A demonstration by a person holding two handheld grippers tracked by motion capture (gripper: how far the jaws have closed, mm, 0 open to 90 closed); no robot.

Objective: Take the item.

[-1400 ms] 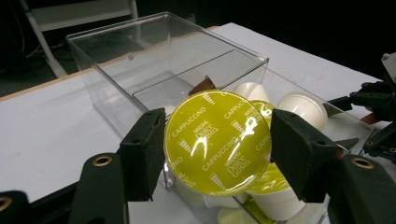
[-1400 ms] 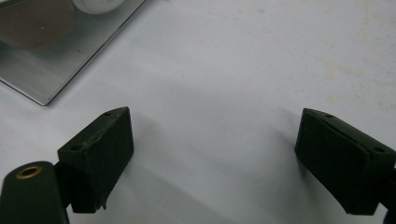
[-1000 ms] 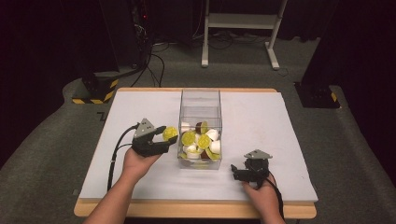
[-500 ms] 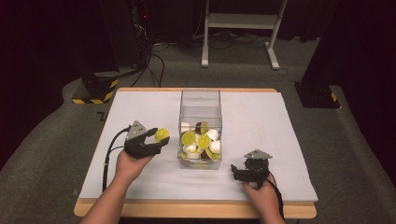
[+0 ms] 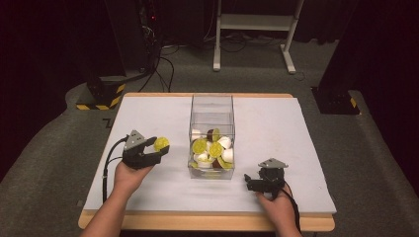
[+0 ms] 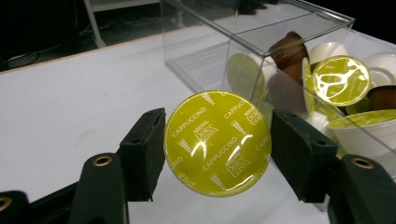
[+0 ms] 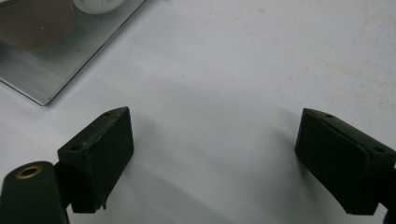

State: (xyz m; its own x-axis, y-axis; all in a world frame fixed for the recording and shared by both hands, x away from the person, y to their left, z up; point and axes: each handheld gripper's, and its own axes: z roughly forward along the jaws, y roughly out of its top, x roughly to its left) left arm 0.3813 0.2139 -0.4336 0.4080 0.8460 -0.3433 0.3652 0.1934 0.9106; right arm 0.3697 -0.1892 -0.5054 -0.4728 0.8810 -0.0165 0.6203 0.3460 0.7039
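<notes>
My left gripper (image 5: pixel 157 149), clamped on a yellow capsule (image 6: pixel 217 142), has drawn away from the clear box (image 5: pixel 211 106) toward the table's (image 5: pixel 306 148) left edge: extraction done. My right gripper (image 7: pixel 212 161) rests spread, empty.

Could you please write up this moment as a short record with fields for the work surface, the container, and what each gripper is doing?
surface: white mat on a wooden table
container: clear box in the middle of the mat, partly filled with coffee capsules, yellow-green, white and brown
left gripper: shut on a yellow-green capsule printed Cappuccino, held left of the box
right gripper: open, nothing between its jaws, low over the mat to the right of the box's near corner
</notes>
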